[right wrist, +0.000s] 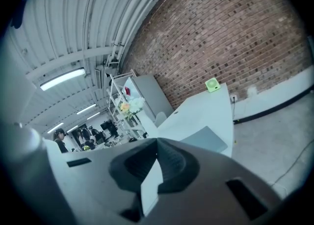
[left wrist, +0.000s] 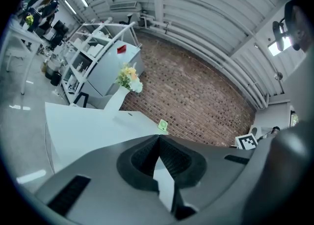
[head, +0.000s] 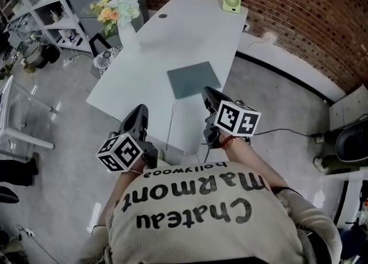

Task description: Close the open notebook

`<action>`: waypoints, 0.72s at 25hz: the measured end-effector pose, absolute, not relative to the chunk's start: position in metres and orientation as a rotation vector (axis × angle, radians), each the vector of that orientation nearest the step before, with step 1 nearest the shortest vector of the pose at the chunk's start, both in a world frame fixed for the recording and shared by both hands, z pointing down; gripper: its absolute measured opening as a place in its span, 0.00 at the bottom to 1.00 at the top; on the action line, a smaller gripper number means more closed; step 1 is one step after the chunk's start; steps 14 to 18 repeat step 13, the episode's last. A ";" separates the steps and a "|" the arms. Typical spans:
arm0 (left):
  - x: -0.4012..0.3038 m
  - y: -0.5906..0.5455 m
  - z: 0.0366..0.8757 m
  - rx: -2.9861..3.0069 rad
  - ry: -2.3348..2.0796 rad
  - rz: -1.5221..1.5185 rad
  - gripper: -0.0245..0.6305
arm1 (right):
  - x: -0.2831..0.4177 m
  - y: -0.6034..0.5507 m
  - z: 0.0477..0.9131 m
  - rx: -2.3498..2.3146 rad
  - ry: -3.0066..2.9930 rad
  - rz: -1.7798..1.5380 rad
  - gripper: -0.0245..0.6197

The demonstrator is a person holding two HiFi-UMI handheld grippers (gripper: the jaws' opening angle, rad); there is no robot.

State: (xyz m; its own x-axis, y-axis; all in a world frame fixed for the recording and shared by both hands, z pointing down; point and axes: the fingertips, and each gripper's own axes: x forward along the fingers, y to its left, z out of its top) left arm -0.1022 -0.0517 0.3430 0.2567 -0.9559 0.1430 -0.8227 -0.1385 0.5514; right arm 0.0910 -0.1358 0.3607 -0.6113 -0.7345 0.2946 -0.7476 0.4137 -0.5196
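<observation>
Grippers are being held low in front of a printed shirt (head: pixel 195 205), at the near end of a white table (head: pixel 138 79). The left gripper (head: pixel 140 109) is being kept over the table's near left corner, its marker cube (head: pixel 119 152) turned upward. Its jaws are being pressed together at the tips with nothing between them, as its own view (left wrist: pixel 158 138) shows. The right gripper (head: pixel 206 90) is being held further forward, its cube (head: pixel 237 118) over the table's right edge. Its jaws are likewise being kept together on nothing (right wrist: pixel 157 143).

The notebook (head: pixel 194 79) is lying flat on the table with its grey-green cover shut, just beyond the right gripper's tips. Those tips are being seen against its near edge from the head view; whether they touch it cannot be told. From the right gripper view the notebook (right wrist: pixel 208 138) is being shown ahead and to the right of the jaws.

Farther on, a small round hole (head: pixel 163 16) is being shown in the tabletop, with a white vase (head: pixel 127 33) of flowers (head: pixel 117 8) at the left edge and a small green fan (head: pixel 232 2) at the far end. A cable (head: pixel 287 132) is trailing over the floor on the right. The scene is being closed off by a brick wall (head: pixel 287 15), with shelves (head: pixel 40 4) at the far left.
</observation>
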 end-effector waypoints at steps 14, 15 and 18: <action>-0.098 -0.056 0.345 2.015 -1.582 -0.308 0.04 | 0.091 -0.138 0.368 1.358 -2.607 0.945 0.04; -0.098 -0.056 0.345 2.015 -1.582 -0.308 0.04 | 0.091 -0.138 0.368 1.358 -2.607 0.945 0.04; -0.098 -0.056 0.345 2.015 -1.582 -0.308 0.04 | 0.091 -0.138 0.368 1.358 -2.607 0.945 0.04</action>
